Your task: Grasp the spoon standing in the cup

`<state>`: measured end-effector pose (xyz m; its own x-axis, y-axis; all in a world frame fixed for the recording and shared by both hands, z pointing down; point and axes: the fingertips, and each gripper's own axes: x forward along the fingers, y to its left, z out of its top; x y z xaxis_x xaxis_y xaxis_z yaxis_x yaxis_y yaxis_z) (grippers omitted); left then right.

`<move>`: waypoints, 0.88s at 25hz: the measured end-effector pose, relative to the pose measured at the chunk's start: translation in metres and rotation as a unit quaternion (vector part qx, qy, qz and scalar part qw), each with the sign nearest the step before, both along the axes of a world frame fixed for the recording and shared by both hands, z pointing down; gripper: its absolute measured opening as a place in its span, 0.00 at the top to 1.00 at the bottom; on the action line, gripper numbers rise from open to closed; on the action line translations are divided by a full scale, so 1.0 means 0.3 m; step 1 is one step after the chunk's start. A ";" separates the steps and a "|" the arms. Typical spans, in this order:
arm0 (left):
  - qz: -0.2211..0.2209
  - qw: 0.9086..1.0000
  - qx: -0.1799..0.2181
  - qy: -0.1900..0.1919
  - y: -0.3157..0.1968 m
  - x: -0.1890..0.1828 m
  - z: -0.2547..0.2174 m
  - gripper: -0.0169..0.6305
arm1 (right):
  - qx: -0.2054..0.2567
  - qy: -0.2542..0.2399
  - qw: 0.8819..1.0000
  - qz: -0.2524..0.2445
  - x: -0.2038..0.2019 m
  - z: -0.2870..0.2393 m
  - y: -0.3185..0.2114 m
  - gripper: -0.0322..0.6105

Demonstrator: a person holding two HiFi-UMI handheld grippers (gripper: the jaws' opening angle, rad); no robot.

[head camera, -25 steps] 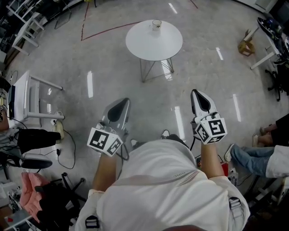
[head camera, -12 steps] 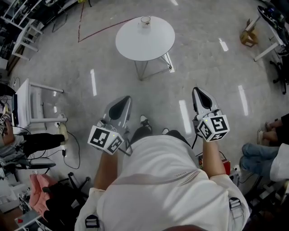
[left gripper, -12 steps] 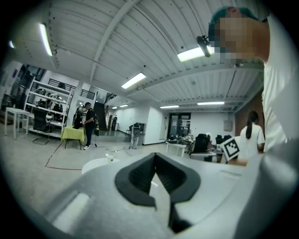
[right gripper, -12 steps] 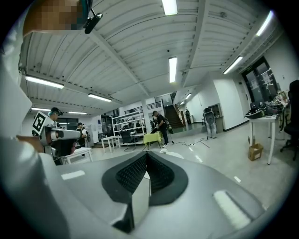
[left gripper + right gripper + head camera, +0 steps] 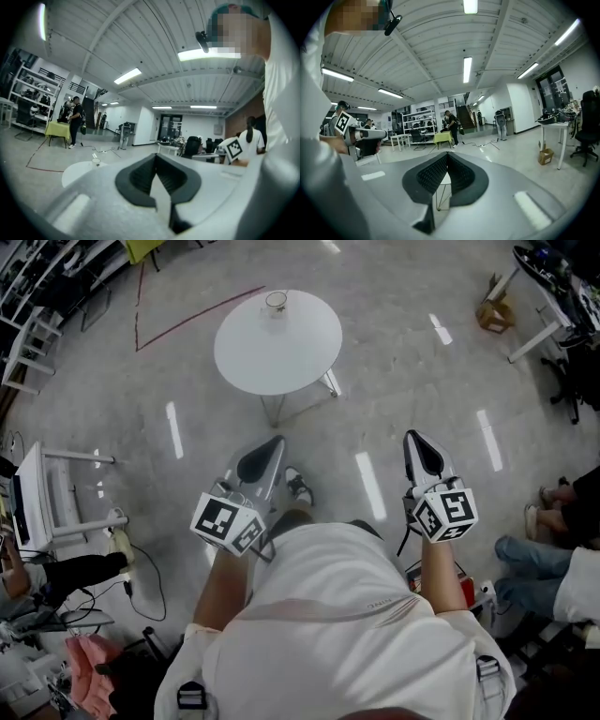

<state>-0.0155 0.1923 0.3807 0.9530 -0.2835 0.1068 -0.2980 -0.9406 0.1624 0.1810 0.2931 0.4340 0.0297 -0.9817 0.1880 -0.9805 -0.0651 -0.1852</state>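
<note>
Table [image 5: 277, 343] shifted left, cup [image 5: 275, 303] well ahead of shut jaws

White T-shirt [image 5: 337, 615]; grey tongs [image 5: 270, 443], black-and-white marker cubes [image 5: 225, 524]

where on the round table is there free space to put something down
The white round table is bare across its middle and near edge; only the cup stands at its far rim. At the left, the white rack crowds the floor.
</note>
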 end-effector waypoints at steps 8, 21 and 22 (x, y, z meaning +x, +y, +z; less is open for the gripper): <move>-0.007 1.000 -0.010 0.009 -0.513 0.005 -0.039 0.97 | -0.007 0.027 0.999 -0.036 -0.024 -0.095 -0.589 0.94; -0.059 0.995 -0.057 0.052 -1.338 -0.145 0.022 0.97 | -0.076 0.062 0.988 -0.119 -0.197 -0.046 -1.480 0.94; -0.061 0.995 -0.059 0.052 -1.360 -0.155 0.035 0.97 | -0.082 0.061 0.987 -0.121 -0.202 -0.027 -1.500 0.94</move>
